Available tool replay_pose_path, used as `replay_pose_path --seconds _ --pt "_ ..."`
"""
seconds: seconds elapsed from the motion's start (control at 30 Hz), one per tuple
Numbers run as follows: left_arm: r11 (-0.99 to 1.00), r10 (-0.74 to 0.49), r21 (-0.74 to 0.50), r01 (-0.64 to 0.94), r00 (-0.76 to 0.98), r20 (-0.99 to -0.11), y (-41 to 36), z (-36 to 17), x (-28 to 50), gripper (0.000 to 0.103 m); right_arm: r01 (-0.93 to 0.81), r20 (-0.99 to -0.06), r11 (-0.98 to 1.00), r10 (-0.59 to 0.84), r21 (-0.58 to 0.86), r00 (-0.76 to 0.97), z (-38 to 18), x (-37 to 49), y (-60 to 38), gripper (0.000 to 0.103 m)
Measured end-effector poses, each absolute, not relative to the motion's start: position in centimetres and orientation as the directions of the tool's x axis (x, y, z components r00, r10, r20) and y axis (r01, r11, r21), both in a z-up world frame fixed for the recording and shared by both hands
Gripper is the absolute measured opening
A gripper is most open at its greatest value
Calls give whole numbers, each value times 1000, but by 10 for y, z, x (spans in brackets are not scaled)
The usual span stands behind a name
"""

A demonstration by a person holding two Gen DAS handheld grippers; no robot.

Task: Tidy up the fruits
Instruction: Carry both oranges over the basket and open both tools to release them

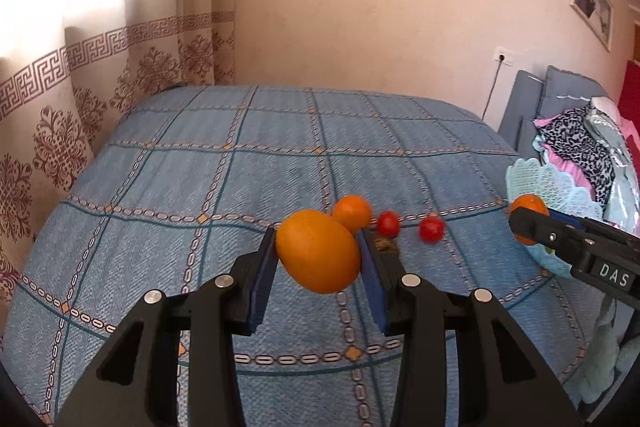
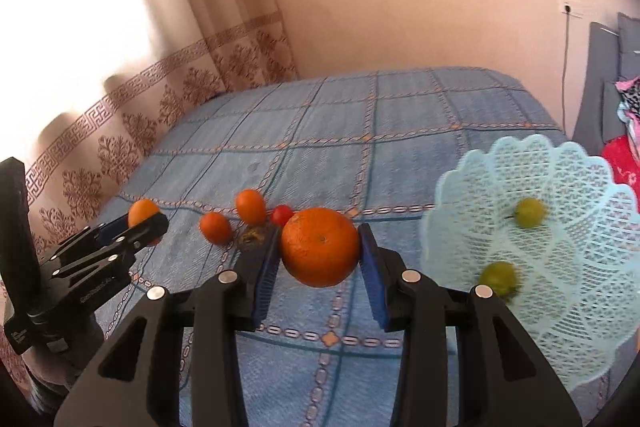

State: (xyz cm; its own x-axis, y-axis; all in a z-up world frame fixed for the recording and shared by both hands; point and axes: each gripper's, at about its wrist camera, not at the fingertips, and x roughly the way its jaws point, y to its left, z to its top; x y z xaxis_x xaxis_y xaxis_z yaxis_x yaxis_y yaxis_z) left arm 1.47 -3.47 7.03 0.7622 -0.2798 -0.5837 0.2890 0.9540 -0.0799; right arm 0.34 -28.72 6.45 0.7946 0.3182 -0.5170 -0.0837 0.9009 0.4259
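The left gripper (image 1: 318,255) is clamped on an oval orange (image 1: 318,255), its blue pads (image 1: 267,279) pressing both sides, the fruit clear of the bedspread (image 1: 280,147). The right gripper (image 2: 320,251) is clamped the same way on a round orange (image 2: 320,247), which shows a pitted skin and a small stem scar, also held above the bedspread.

Hidden or unclear:
- In the left wrist view, the right gripper covers most of the round orange and part of the basket (image 1: 552,187); the basket's right side is cut off by the frame edge.
- In the right wrist view, the left gripper shows from the side, and its fingers cover the lower half of the oval orange.
- A small brown object (image 2: 252,237), on the bedspread left of the basket, is half covered by the right gripper's left finger; it cannot be identified.
- Motion blur softens the loose fruit.

Materials and shapes:
- The basket is pale blue perforated plastic with a scalloped rim. Two green, roughly round fruits (image 2: 530,213) lie inside it.
- Left of the basket, on the bedspread, lie a small orange fruit (image 2: 251,206) and two small red fruits (image 1: 432,229), all round and smooth.
- The bedspread is woven blue cloth with a grid of chain-pattern lines.
- Gripper frames are matte black with silver pins.
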Motion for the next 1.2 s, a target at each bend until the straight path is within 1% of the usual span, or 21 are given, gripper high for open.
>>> replay_pose_path --seconds 0.27,0.6,0.83,1.07,1.1,1.17,1.2 --pt "930 -330 -57 363 758 -562 -68 89 3 40 22 -511 901 226 434 830 63 -21 -337 40" --pt "880 -404 -36 474 704 -585 -125 93 -4 41 205 -550 860 101 467 829 36 -46 -410 40" --pt "837 -448 -28 547 655 -608 -168 93 -1 41 300 -585 825 45 479 810 21 -51 -437 40" --pt "795 -482 -19 607 611 -628 -209 90 -1 41 331 -611 810 41 483 791 15 -50 -446 41" --pt "790 -485 -17 613 608 -629 -214 90 -1 41 331 -611 808 45 488 790 15 -50 -446 50" --pt "779 -495 -19 626 597 -631 -222 90 0 41 333 -596 803 35 495 802 18 -53 -449 65" --pt "775 -500 -21 632 592 -632 -225 90 0 41 339 -588 807 11 483 809 20 -55 -449 65"
